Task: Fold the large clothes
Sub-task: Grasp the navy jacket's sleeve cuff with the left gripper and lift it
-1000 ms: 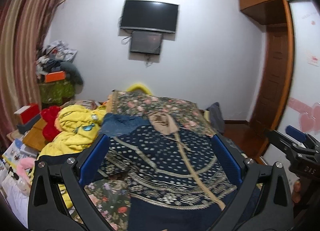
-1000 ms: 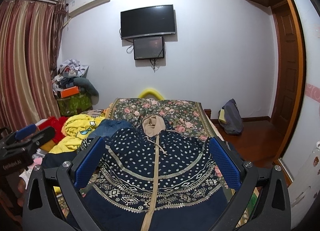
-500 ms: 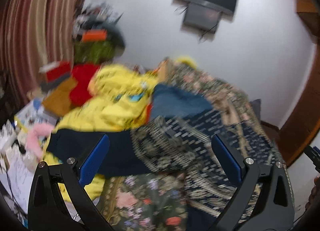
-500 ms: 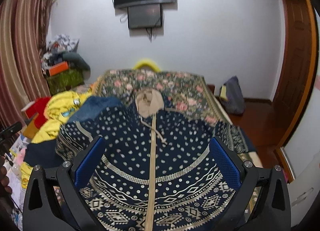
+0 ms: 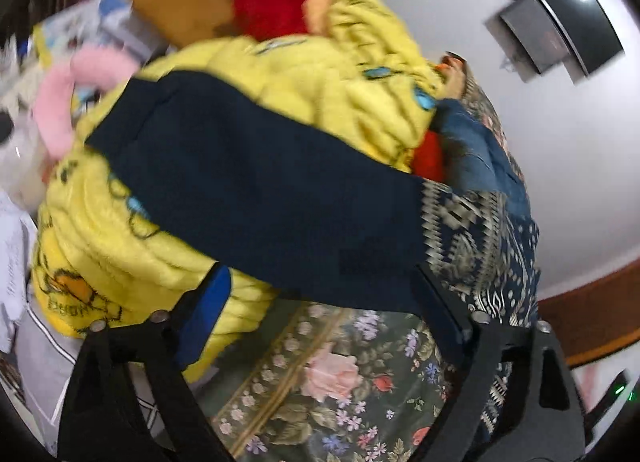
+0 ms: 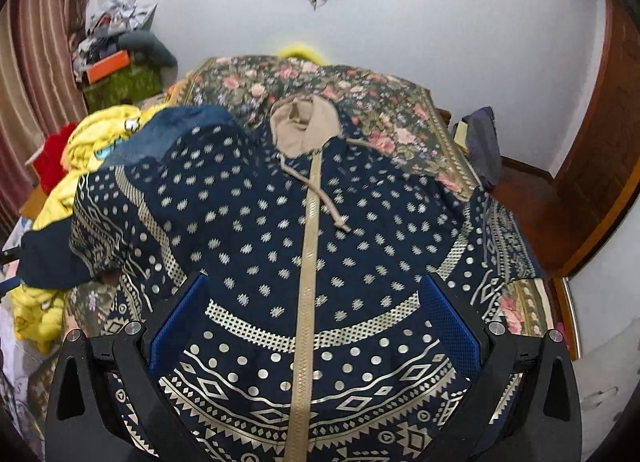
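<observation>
Navy zip-front hooded garment with cream dots and geometric bands [image 6: 312,246] lies spread front-up on the floral bedspread [image 6: 304,82], hood at the far end. Its plain navy sleeve [image 5: 248,178] runs off the left side over a puffy yellow quilted jacket [image 5: 312,74].

Likely trouble: the left gripper [image 5: 324,294] could pinch yellow quilting along with the sleeve, since the two lie in contact, and drag the heap onto the bed. A grab at the cuff alone might let the sleeve twist as it is carried across.

The left gripper's jaws have just been closing but stand apart, with the sleeve's near edge between them and no visible pressing. The right gripper [image 6: 316,302] hangs wide open over the garment's chest, holding nothing.
</observation>
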Demonstrator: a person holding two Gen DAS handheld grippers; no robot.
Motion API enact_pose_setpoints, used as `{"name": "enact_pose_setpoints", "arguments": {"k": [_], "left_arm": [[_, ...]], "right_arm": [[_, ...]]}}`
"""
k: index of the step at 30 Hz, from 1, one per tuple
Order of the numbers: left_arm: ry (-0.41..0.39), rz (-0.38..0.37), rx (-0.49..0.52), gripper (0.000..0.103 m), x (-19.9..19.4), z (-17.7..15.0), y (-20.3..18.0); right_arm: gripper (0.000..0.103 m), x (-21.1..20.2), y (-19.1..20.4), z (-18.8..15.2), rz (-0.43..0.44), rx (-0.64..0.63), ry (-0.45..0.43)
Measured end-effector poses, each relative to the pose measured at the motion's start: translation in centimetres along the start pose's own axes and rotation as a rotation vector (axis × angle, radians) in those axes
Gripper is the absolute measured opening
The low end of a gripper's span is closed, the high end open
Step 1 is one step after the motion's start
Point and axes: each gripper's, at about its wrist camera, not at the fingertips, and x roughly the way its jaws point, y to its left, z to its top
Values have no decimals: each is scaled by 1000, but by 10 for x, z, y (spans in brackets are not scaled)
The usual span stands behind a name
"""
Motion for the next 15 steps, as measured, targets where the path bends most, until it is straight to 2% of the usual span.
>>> {"name": "enact_pose_setpoints", "arguments": {"k": [7, 13, 15], "left_arm": [[40, -20, -126, 77, 16, 16, 46], [44, 25, -166, 71, 33, 23, 65], [38, 66, -158, 60, 39, 26, 66]], "right_arm": [[103, 14, 10, -2, -20, -40, 44], [103, 22, 13, -3, -25, -43, 71], [103, 24, 12, -3, -24, -40, 78]]}}
